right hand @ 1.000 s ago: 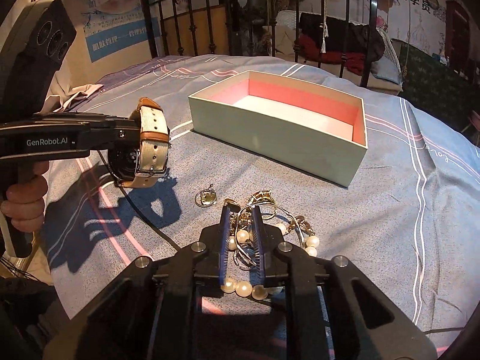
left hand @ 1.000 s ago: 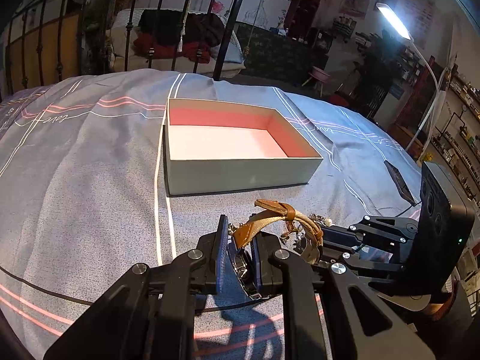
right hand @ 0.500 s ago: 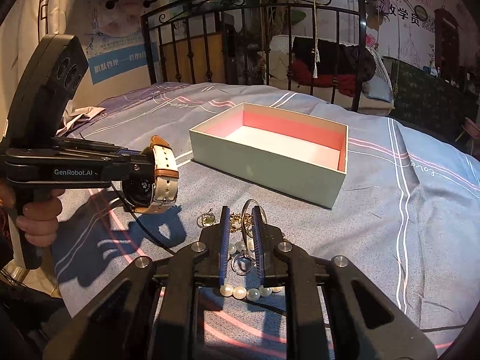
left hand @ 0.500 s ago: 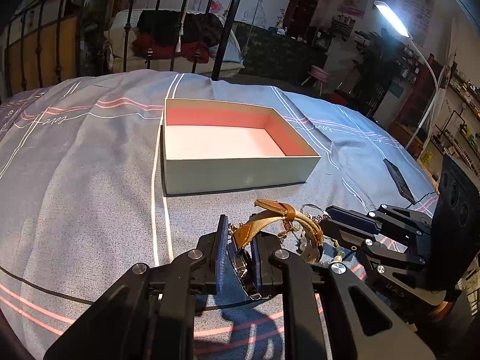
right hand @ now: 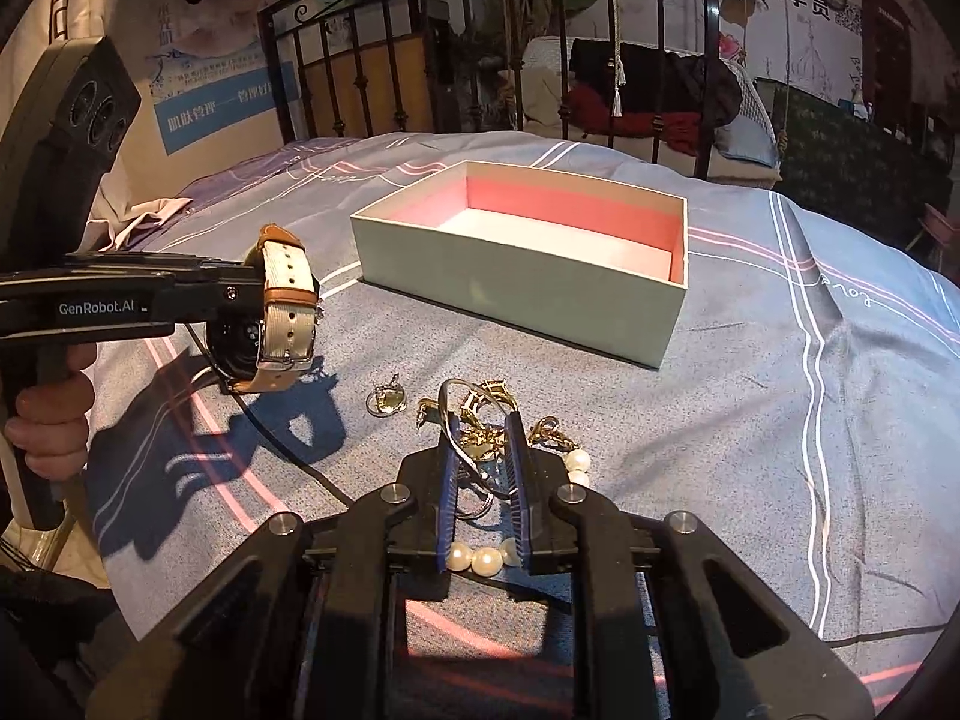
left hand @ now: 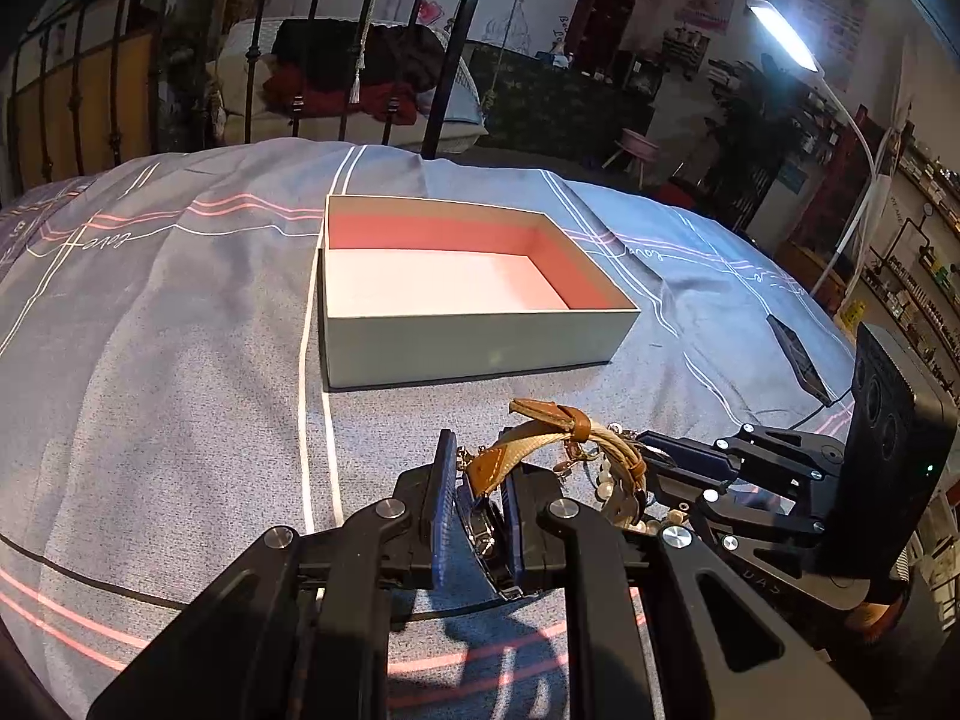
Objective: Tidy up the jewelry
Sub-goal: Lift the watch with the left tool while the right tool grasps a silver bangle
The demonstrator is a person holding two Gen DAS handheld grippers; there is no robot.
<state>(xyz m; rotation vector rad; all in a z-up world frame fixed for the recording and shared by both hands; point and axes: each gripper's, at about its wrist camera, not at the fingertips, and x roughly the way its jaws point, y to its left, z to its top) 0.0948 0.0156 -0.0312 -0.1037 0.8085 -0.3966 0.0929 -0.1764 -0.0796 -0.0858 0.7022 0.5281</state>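
Left wrist: your left gripper (left hand: 474, 507) is clamped on the watch (left hand: 543, 441), held above the bed (left hand: 180, 360), short of the empty box (left hand: 474, 276). Carry it over the rim next.

Right wrist: your right gripper (right hand: 483, 480) brackets the jewelry pile (right hand: 480, 426) (grip unclear, can't tell).

Left tool (left hand: 474, 516) clamped; right tool (right hand: 485, 468) narrowly parted.
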